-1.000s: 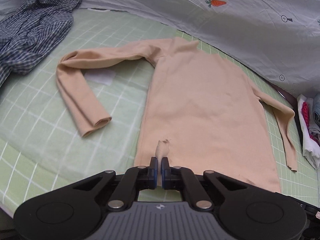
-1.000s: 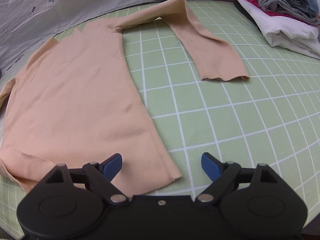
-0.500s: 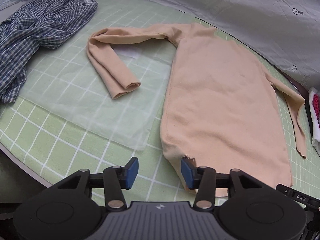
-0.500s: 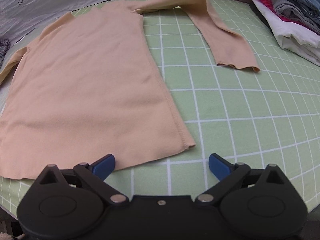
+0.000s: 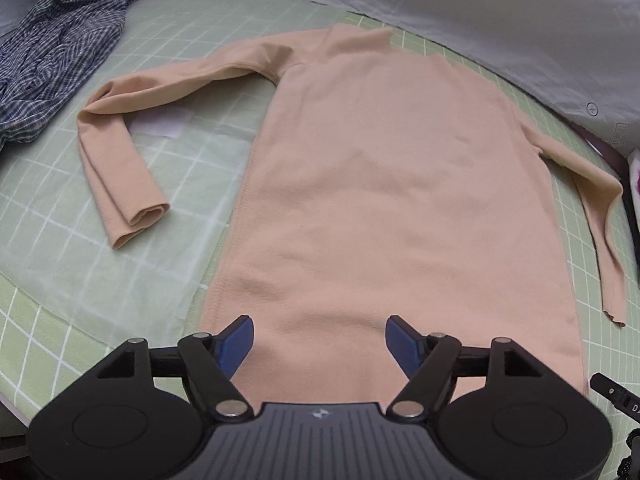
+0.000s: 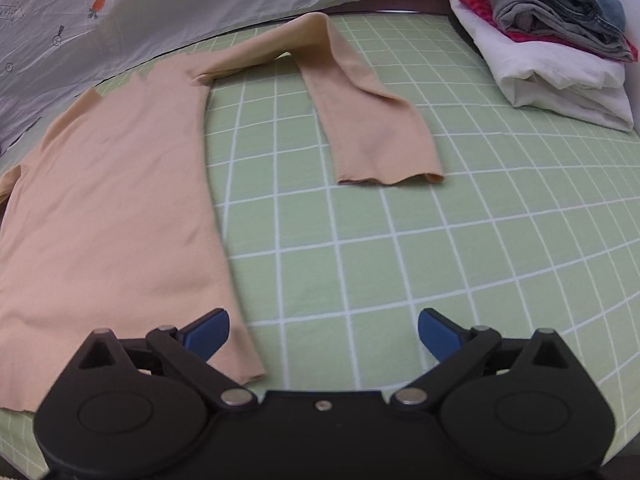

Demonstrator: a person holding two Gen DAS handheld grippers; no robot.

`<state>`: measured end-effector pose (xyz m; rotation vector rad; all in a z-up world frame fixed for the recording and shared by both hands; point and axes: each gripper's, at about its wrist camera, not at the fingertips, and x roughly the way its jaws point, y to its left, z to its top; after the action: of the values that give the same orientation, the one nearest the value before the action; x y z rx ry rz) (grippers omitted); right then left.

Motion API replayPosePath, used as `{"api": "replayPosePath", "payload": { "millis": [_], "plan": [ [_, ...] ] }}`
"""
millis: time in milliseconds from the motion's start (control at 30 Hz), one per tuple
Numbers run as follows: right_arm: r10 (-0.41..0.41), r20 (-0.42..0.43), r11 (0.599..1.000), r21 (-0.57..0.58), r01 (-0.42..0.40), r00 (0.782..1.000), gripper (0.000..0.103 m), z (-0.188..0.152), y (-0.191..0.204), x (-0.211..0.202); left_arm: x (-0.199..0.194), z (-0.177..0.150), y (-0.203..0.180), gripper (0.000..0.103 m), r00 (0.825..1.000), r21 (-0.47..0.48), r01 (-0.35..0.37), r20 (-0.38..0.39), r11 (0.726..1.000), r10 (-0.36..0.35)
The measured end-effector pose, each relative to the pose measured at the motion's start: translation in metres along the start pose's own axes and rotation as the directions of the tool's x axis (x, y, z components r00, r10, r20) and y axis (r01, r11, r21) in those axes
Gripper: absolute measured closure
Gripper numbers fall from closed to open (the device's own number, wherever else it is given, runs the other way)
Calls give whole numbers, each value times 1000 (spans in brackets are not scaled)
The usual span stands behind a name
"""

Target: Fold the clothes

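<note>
Partly hidden: peach top's [image 5: 392, 184] hem

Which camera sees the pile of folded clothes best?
The right wrist view: the pile sits whole at the top right, denim on top, then grey, pink and white layers, on the green mat. The left wrist view catches only a pink-and-white sliver at its right edge.

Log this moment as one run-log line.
stage: shirt spread flat, unfolded | beige shirt: on green grid mat | left gripper: jaws opening, empty | right gripper: jaws open, empty
</note>
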<state>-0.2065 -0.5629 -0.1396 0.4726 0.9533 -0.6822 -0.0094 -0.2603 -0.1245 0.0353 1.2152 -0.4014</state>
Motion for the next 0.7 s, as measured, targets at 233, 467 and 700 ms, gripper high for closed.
{"api": "replayPosePath", "payload": {
  "millis": [233,467,700],
  "plan": [
    [0,42,994,107,-4,999,0,28,-43,25,32,27,-20,23,999,-57,1,-39,998,-3],
    [-72,132,985,165,50,989,0,62,-62,50,50,45,-44,8,995,43,-79,-63,996,81],
    [-160,281,968,-143,206,946,0,65,-15,47,59,36,-65,0,984,177,-139,-87,974,156]
  ]
}}
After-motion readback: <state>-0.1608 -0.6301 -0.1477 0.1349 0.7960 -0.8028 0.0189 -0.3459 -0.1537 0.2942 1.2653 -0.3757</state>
